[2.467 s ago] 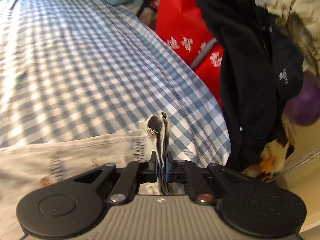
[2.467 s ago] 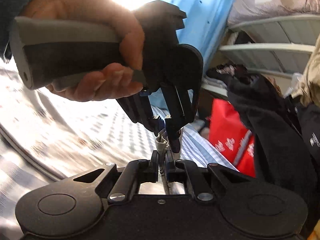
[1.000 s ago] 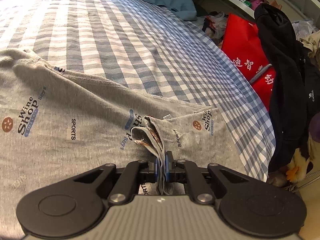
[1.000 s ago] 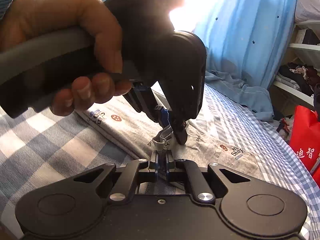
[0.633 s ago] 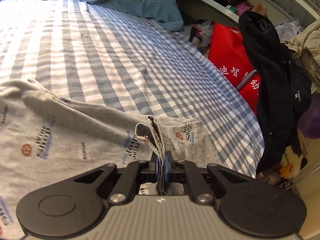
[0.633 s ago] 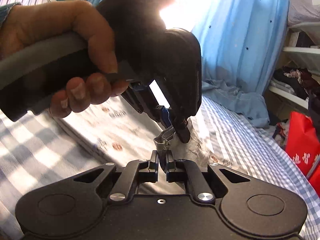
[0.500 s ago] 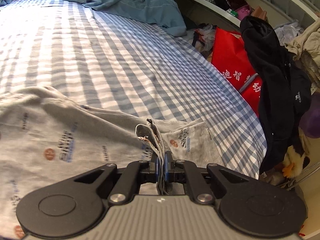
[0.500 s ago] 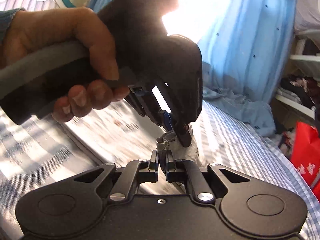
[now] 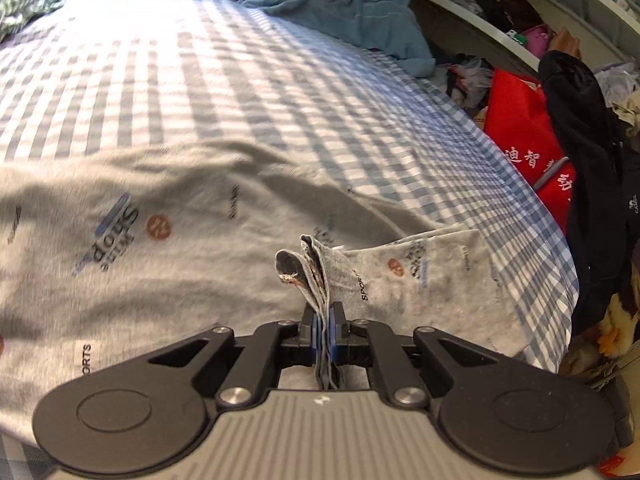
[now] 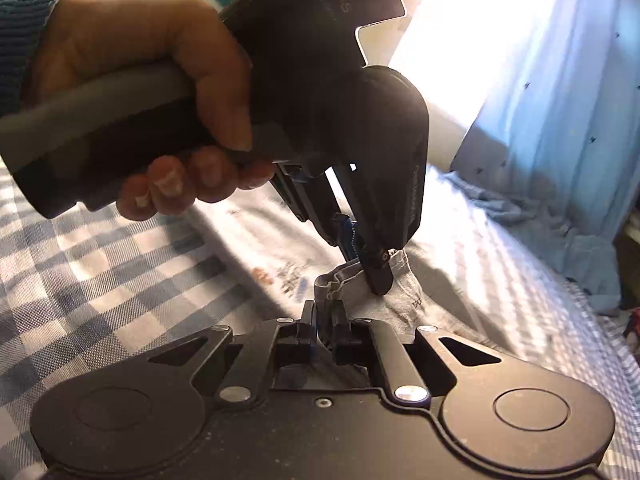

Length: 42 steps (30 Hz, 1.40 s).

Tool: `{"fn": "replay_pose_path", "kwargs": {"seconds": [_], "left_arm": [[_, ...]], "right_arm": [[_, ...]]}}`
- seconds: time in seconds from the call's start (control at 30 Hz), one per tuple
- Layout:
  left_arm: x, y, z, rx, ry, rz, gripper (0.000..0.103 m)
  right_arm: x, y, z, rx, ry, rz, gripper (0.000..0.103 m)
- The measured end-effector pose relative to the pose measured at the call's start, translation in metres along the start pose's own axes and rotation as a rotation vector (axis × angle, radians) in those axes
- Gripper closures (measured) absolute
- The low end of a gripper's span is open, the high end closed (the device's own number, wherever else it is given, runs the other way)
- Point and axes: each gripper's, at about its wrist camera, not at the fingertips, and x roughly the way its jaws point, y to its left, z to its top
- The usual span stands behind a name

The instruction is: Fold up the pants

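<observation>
The grey printed pants [image 9: 192,220] lie spread on the blue checked bed [image 9: 200,72], a folded part reaching to the right near the bed edge. My left gripper [image 9: 325,312] is shut on a bunched edge of the pants [image 9: 308,268]. In the right wrist view my right gripper [image 10: 323,312] is shut on the same bunched edge [image 10: 340,280], right beside the left gripper [image 10: 374,268], which a hand holds. The pants [image 10: 280,248] run away behind it on the bed [image 10: 100,288].
A crumpled blue cloth [image 9: 340,12] lies at the far end of the bed. Beyond the right bed edge are a red bag [image 9: 524,136], a hanging black garment [image 9: 584,168] and shelves. A blue curtain [image 10: 560,80] hangs behind the bed.
Both grippers have stayed shut on the pants edge and close together. They have carried it low over the bed, and more of the pants now lies spread flat.
</observation>
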Motion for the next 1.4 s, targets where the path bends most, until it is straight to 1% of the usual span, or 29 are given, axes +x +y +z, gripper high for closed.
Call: {"fn": "replay_pose_path", "kwargs": {"seconds": [0.07, 0.17, 0.27, 0.3, 0.33, 0.37, 0.4, 0.43, 0.47, 0.5, 0.53, 0.57, 0.63, 0.67, 0.7, 0.77, 0.83, 0.9, 0.97, 1.1, 1.13, 1.23, 1.27, 1.33, 1.4], "left_arm": [[0.006, 0.011, -0.005, -0.028, 0.010, -0.007, 0.098], [0.008, 0.015, -0.010, -0.044, -0.008, -0.021, 0.096], [0.005, 0.014, -0.012, -0.056, -0.021, -0.011, 0.089], [0.004, 0.014, -0.012, -0.060, -0.021, -0.007, 0.084], [0.001, 0.015, -0.013, -0.063, -0.023, -0.004, 0.076], [-0.002, 0.014, -0.014, -0.069, -0.027, -0.001, 0.071], [-0.004, 0.013, -0.014, -0.077, -0.034, 0.006, 0.056], [-0.007, 0.011, -0.013, -0.088, -0.049, 0.022, 0.039], [-0.009, 0.008, -0.013, -0.094, -0.069, 0.046, 0.031], [-0.013, 0.005, -0.013, -0.093, -0.096, 0.080, 0.021], [-0.017, 0.000, -0.014, -0.082, -0.123, 0.115, 0.016], [-0.019, -0.005, -0.015, -0.067, -0.145, 0.143, 0.014], [-0.021, -0.014, -0.018, -0.048, -0.191, 0.196, 0.003], [-0.020, -0.019, -0.019, -0.041, -0.220, 0.234, 0.001], [-0.018, -0.023, -0.021, -0.035, -0.240, 0.267, 0.001], [-0.009, -0.034, -0.023, -0.023, -0.272, 0.353, 0.001], [0.001, -0.043, -0.027, -0.010, -0.295, 0.409, 0.001], [0.011, -0.051, -0.031, 0.004, -0.319, 0.426, 0.001], [0.020, -0.053, -0.036, 0.013, -0.338, 0.440, 0.001], [0.037, -0.047, -0.045, -0.008, -0.343, 0.519, 0.001], [0.036, -0.047, -0.046, -0.006, -0.352, 0.520, 0.000], [0.037, -0.051, -0.047, 0.006, -0.344, 0.544, 0.001], [0.039, -0.053, -0.047, 0.013, -0.341, 0.553, 0.000], [0.042, -0.056, -0.046, 0.026, -0.329, 0.572, 0.000], [0.043, -0.057, -0.046, 0.034, -0.327, 0.579, 0.000]], "right_arm": [[0.006, 0.003, -0.001, -0.004, 0.020, 0.008, 0.097], [0.005, 0.005, -0.004, -0.008, 0.027, 0.007, 0.096], [0.002, 0.003, -0.003, -0.007, 0.014, 0.008, 0.092], [0.000, 0.002, -0.004, -0.005, 0.007, 0.011, 0.089], [0.002, 0.003, -0.005, -0.004, 0.000, 0.009, 0.082], [0.000, 0.002, -0.007, -0.005, -0.007, 0.006, 0.078], [-0.003, -0.001, -0.009, -0.005, -0.015, 0.006, 0.067], [-0.006, -0.002, -0.011, -0.003, -0.024, 0.004, 0.056], [-0.010, -0.005, -0.013, -0.003, -0.035, -0.002, 0.051], [-0.015, -0.009, -0.016, -0.006, -0.049, -0.014, 0.043], [-0.021, -0.014, -0.021, -0.010, -0.061, -0.034, 0.034], [-0.027, -0.021, -0.026, -0.009, -0.068, -0.060, 0.030], [-0.039, -0.039, -0.040, 0.013, -0.085, -0.119, 0.012], [-0.043, -0.050, -0.049, 0.034, -0.094, -0.151, 0.007], [-0.047, -0.063, -0.057, 0.060, -0.099, -0.180, 0.001], [-0.048, -0.088, -0.068, 0.098, -0.084, -0.241, 0.001], [-0.044, -0.111, -0.074, 0.101, -0.075, -0.302, 0.001], [-0.035, -0.132, -0.079, 0.083, -0.073, -0.343, 0.001], [-0.023, -0.151, -0.082, 0.053, -0.057, -0.360, 0.001], [0.007, -0.177, -0.084, -0.010, -0.077, -0.381, 0.001], [0.018, -0.184, -0.087, -0.026, -0.070, -0.393, 0.001], [0.057, -0.209, -0.102, -0.065, 0.008, -0.423, 0.001], [0.065, -0.218, -0.108, -0.051, 0.027, -0.425, 0.001], [0.071, -0.238, -0.110, 0.033, 0.051, -0.394, 0.001], [0.077, -0.247, -0.114, 0.073, 0.081, -0.456, 0.001]]}}
